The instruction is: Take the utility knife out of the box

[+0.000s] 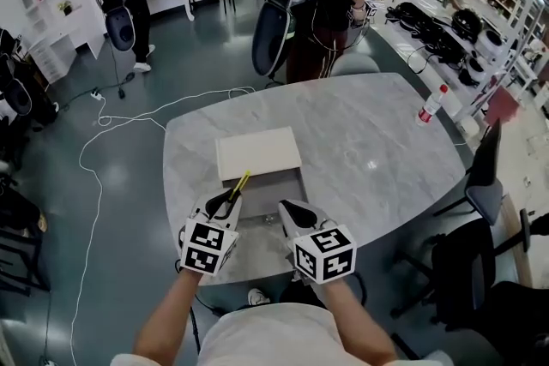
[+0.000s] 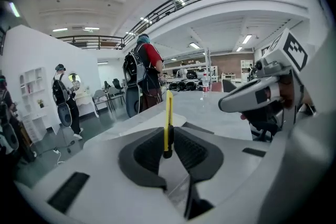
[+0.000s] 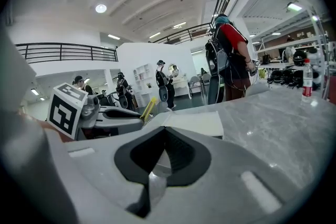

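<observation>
1. Head view: the left gripper (image 1: 228, 201) is gripping the yellow utility knife (image 1: 241, 183) above the open box (image 1: 273, 184) on the table (image 1: 369, 141).
2. Left gripper view: its jaws are clamping the utility knife upright.
3. Right gripper view: the right gripper (image 3: 164, 140) is sitting pinched together, grasping nothing.

- No words, numbers or brand names are showing legibly in any view.
- The left gripper (image 1: 230, 200) and right gripper (image 1: 290, 212) are carrying white cubes with black square marker patterns, not letters.
- The clear plastic bottle's red label (image 1: 430, 108) is appearing too small to read.
</observation>
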